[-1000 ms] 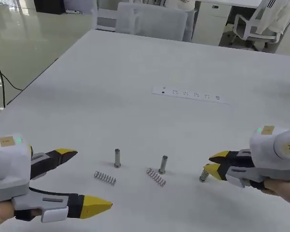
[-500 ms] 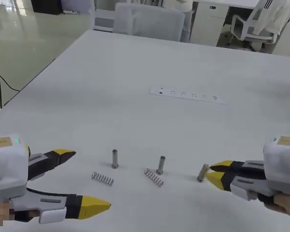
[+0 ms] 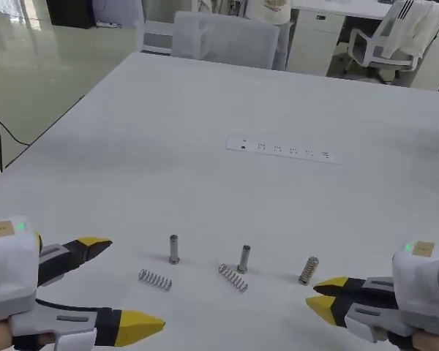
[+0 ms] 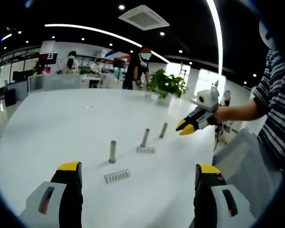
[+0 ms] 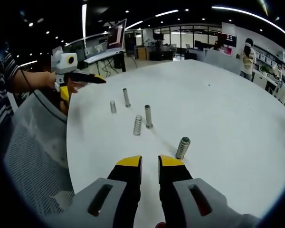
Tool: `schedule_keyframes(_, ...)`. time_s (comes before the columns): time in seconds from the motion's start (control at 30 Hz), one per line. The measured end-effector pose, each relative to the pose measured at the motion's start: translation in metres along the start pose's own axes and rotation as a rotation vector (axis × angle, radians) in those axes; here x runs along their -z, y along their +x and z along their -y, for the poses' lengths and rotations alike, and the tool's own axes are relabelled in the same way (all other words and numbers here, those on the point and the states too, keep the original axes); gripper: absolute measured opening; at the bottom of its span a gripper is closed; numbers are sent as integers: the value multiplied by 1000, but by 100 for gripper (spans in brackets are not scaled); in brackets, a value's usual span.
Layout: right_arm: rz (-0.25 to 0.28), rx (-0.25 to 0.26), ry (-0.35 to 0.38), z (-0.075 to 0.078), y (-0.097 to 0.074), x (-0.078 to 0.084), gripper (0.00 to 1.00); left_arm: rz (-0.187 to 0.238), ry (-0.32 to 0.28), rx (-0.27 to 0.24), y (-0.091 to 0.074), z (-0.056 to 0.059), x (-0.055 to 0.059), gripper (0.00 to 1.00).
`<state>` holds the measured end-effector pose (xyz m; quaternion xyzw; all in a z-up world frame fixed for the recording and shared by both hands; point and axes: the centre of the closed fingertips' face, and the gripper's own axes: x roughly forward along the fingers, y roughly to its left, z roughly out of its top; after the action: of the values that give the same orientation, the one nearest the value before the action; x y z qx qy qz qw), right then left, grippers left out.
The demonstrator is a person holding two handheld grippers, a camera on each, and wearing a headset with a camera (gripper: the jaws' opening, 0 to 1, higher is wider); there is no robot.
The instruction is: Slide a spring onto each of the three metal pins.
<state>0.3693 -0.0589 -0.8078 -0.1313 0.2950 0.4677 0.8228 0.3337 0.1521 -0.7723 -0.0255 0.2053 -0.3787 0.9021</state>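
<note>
Three metal pins stand in a row on the white table (image 3: 227,102). The left pin (image 3: 173,248) and middle pin (image 3: 244,258) are bare, each with a loose spring lying beside it (image 3: 155,279) (image 3: 233,278). The right pin (image 3: 309,270) wears a spring; in the right gripper view that sprung pin (image 5: 182,147) stands just ahead of my right gripper (image 5: 150,162). My right gripper (image 3: 320,296) sits a little nearer than it, jaws a narrow gap apart, holding nothing. My left gripper (image 3: 124,284) hangs wide open, near the left spring (image 4: 117,176).
A white power strip (image 3: 282,151) lies across the table's middle. Office chairs (image 3: 223,38) stand at the far edge. The table's left edge drops to the floor (image 3: 29,66). A potted plant (image 4: 167,85) and people stand beyond the table.
My right gripper has drawn back from the sprung pin toward me, leaving the spring on the pin. The left gripper has hardly moved. The head camera has tilted down a little.
</note>
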Motion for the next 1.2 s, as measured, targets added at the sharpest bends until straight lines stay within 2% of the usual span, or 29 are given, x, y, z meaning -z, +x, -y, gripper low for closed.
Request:
schedule_keyframes(0.27,11,-20,-1,-12,13,-14,12,-1,-1,5,2,1,0,96)
schedule_keyframes(0.43,28,-43,-21,-25,28,-28,13,-7,-2,6,1,2,2,96)
schedule_keyframes(0.67,36,-46,-31,-33,45,-41,13,-12,0,4,-2,1,2,96)
schedule_keyframes(0.9,18,-36,-45,-37,65,-45,14,-12,4,-2,-5,0,1,95)
schedule_keyframes(1.2,-41,-19,-88,-35,87,-35,14,-21,-1,0,-7,4,5,95)
